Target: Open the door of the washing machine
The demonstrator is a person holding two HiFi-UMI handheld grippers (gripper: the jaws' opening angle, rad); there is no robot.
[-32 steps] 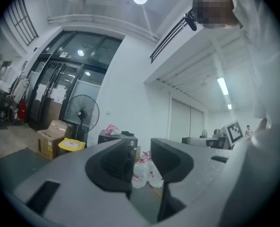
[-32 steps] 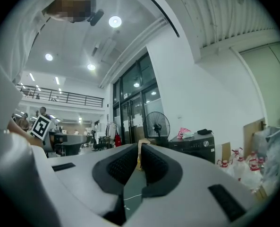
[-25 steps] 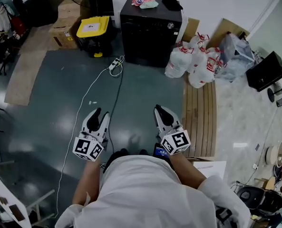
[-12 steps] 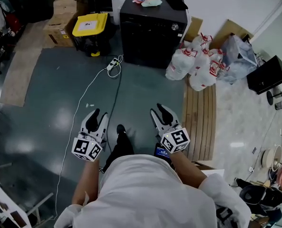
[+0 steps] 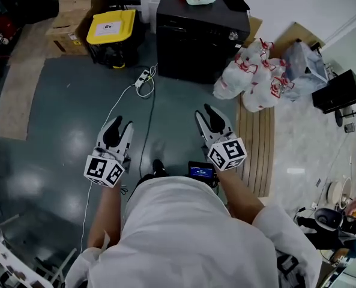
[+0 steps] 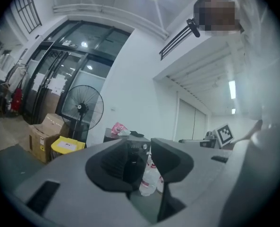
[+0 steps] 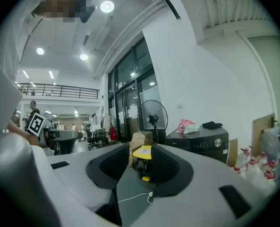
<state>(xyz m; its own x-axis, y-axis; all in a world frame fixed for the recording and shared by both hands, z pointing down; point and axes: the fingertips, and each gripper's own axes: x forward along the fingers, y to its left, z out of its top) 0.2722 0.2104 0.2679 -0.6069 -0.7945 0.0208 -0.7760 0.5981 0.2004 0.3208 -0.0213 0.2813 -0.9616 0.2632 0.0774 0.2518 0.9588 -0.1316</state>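
The black washing machine (image 5: 199,29) stands against the far wall with its door closed; a pink packet and a dark cloth lie on its top. It also shows in the left gripper view (image 6: 134,148) and in the right gripper view (image 7: 203,143). Both grippers are held level over the grey floor, well short of the machine. My left gripper (image 5: 119,125) (image 6: 140,160) is open with nothing between its jaws. My right gripper (image 5: 209,114) (image 7: 139,162) is open too; its jaws have just been opening, with nothing between them.
A yellow-lidded box (image 5: 110,29) and cardboard boxes (image 5: 66,26) stand left of the machine. White plastic bags (image 5: 256,77) are piled to its right beside wooden slats (image 5: 254,143). A power strip and cable (image 5: 143,80) lie on the floor ahead. A standing fan (image 6: 80,108) stands at the back.
The person has walked towards the washing machine, carrying both grippers forward. The right gripper's jaws have spread apart.
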